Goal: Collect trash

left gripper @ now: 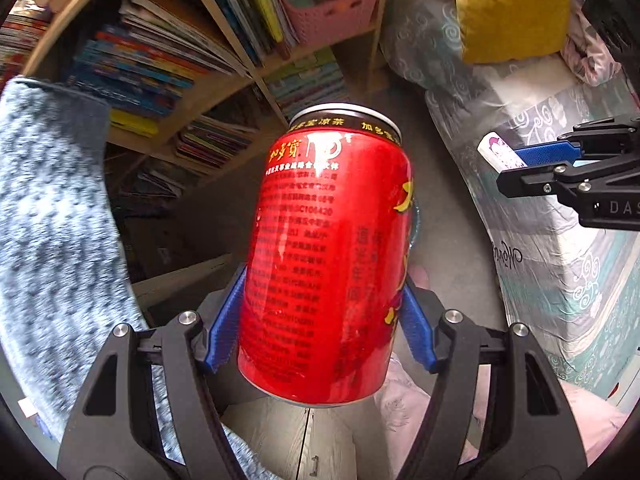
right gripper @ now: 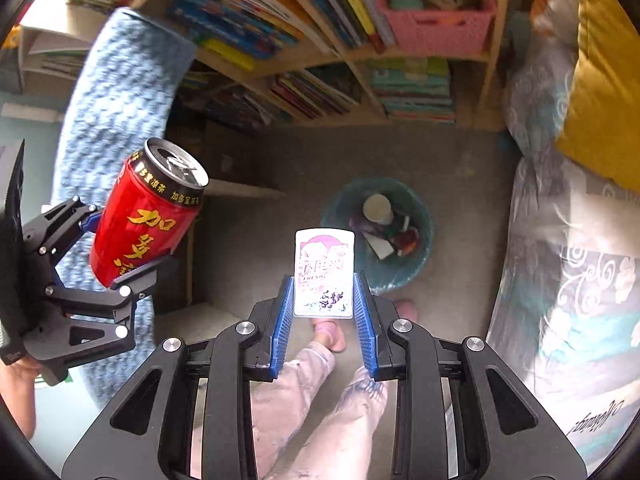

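My left gripper is shut on a red drink can, which fills the middle of the left wrist view; the right wrist view shows the can at the left with its opened top up. My right gripper is shut on a small white and purple packet printed with grapes. The packet shows at the right edge of the left wrist view. Below, on the floor, stands a teal waste bin holding a cup and scraps. The packet hangs just left of the bin's rim.
A wooden bookshelf packed with books and a pink basket stands behind the bin. A blue knitted cover lies at the left, a patterned bed with a yellow pillow at the right. A person's legs and slippered feet are under the grippers.
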The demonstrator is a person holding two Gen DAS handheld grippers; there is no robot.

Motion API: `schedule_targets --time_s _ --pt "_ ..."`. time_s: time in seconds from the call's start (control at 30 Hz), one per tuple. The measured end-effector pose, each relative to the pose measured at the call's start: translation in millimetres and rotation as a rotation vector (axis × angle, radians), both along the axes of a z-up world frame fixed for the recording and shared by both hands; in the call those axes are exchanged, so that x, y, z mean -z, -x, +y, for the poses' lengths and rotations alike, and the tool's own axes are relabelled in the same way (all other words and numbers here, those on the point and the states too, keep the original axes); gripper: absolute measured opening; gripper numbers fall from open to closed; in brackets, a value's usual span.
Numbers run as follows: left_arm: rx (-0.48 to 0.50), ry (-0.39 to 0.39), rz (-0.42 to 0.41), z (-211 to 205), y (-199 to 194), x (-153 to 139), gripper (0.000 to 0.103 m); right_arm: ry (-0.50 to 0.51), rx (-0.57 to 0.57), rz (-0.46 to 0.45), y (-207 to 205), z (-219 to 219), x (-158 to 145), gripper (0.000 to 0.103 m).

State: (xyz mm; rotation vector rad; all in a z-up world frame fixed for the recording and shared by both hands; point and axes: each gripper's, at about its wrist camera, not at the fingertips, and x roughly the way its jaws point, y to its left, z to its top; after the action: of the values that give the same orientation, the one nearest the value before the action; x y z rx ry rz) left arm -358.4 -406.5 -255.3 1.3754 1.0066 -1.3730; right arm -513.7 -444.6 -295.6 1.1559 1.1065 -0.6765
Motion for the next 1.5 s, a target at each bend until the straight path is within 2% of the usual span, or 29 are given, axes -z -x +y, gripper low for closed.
schedule_targets --time_s 0.23,0.37,0.67,1.0,1.07,1.1,1.13,1.2,1.23,1.5 --pt "0.018 -0.083 0.032 -15.2 9.1 71.0 0.066 -0.087 0.051 0.015 6.8 -9.2 72.2 0.030" --pt "0.034 -0.134 0.040 -21.8 13.0 107.1 0.066 -0.137 0.088 0.019 7.1 -14.6 103.6 0.030" --pt "0.031 -0.197 0.061 -26.2 7.8 156.7 0.066 -0.201 0.128 0.023 1.0 -23.7 158.1 0.030" --pt "0.025 -0.230 0.082 -28.5 11.7 184.5 0.067 -0.232 0.176 0.010 0.6 -26.1 185.2 0.031" --pt "0.030 -0.231 0.083 -27.4 13.5 186.4 0.067 -0.233 0.182 0.008 1.1 -26.2 186.2 0.033" --pt "0.032 -0.228 0.078 -27.4 13.9 187.0 0.067 -0.230 0.188 0.010 2.3 -26.7 186.9 0.038" --pt "0.030 -0.229 0.074 -27.7 14.3 188.1 0.068 -0.222 0.193 0.016 3.4 -26.6 186.6 0.049" --pt "0.017 -0.234 0.080 -27.9 12.9 189.7 0.078 -0.216 0.201 0.023 4.9 -27.5 185.7 0.049" --pt "0.008 -0.228 0.081 -27.8 11.6 189.1 0.086 -0.218 0.204 0.022 5.3 -27.7 185.7 0.049" --pt "0.009 -0.217 0.100 -24.7 9.3 184.4 0.088 -0.212 0.225 0.009 13.6 -29.1 175.7 0.051"
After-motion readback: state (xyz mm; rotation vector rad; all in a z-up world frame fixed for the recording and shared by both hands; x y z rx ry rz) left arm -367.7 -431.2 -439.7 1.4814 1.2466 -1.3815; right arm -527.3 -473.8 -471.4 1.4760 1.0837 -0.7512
